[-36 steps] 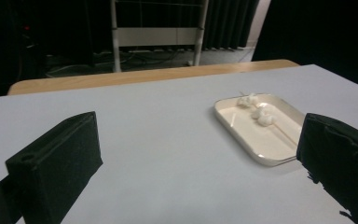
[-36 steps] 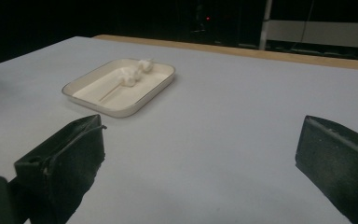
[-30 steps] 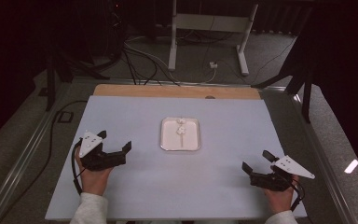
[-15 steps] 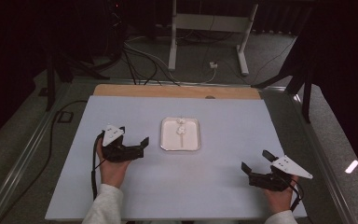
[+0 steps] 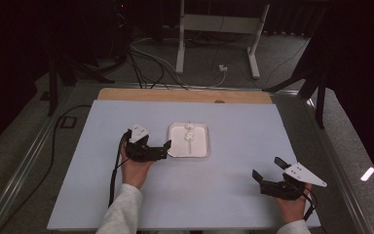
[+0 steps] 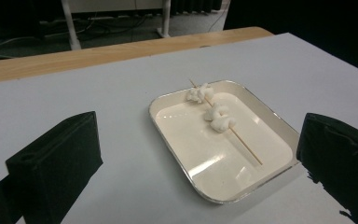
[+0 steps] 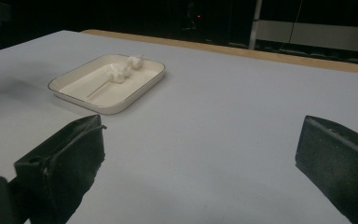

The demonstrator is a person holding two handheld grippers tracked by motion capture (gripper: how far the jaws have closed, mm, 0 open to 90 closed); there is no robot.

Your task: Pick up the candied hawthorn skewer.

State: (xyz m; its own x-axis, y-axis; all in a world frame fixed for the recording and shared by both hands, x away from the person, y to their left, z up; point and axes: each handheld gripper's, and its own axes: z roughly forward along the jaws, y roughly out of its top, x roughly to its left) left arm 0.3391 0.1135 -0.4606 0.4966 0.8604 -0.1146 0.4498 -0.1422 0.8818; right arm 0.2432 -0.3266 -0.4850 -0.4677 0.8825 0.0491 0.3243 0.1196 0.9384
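- I see the shallow white rectangular tray with a thin metal rim (image 5: 202, 146) sitting flat near the middle of the pale blue table top (image 5: 233, 195), where it sat a second ago.
- On the tray lies a thin wooden skewer (image 6: 247, 147) carrying two lumpy white pieces (image 6: 218, 119), bunched toward the tray's 12 o'clock end in the high view; the bare stick runs toward 6 o'clock.
- My left gripper (image 5: 161, 149) has travelled since a second ago from the table's 8 o'clock area in to the tray's 9 o'clock side; half a second ago it was only partway there.
- Its jaws stand wide apart, holding nothing. The tips are just beside the tray's near-left corner, and I cannot tell whether one touches the rim.
- In the left gripper view the tray lies between the two black jaws, skewer slanting away.
- My right gripper (image 5: 268, 175) rests at the table's 4 o'clock, well apart from the tray, unmoved across the earlier pictures, jaws wide and empty.
- A bare wooden strip (image 5: 175, 95) borders the table at 12 o'clock.
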